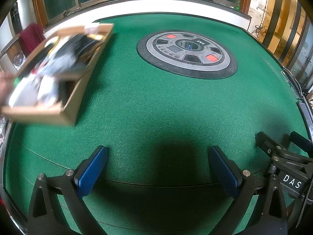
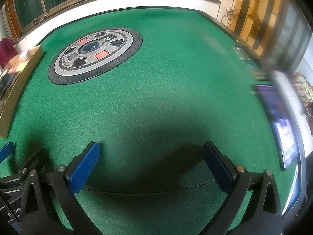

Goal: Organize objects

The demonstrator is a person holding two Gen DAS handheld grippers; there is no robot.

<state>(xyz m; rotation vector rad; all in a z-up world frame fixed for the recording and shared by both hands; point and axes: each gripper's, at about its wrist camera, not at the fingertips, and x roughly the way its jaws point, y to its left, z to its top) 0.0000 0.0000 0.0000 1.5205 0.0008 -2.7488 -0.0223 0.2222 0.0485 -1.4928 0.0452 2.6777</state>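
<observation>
Green felt covers a large table (image 1: 156,101) that fills both wrist views, with windows and a white ledge along its far edge and gold-striped panels off to the right. Set into the middle of the felt is a round grey control panel (image 1: 187,53) with two red buttons and a dark centre well; the right wrist view shows the same panel (image 2: 94,53) toward the far left of the table. A cardboard box (image 1: 58,74) sits at the table's left edge, blurred, packed with a jumble of dark, grey and white items that cannot be told apart; a blurred hand (image 1: 5,86) shows at the box's outer side. From the right wrist view only one tan wall of that box (image 2: 17,86) is seen, along the left edge. The left gripper (image 1: 157,168) hovers over bare felt near the near edge, its blue-padded fingers (image 1: 92,172) spread as wide as they go, nothing between them and nothing touched. The right gripper (image 2: 150,164) does the same beside it, its blue pads (image 2: 83,170) wide apart and empty above the felt. Part of the right gripper's black frame, lettered "DAS", appears at the lower right of the left wrist view. At the table's right edge lies a blurred dark flat device (image 2: 281,125) with a lit screen.
</observation>
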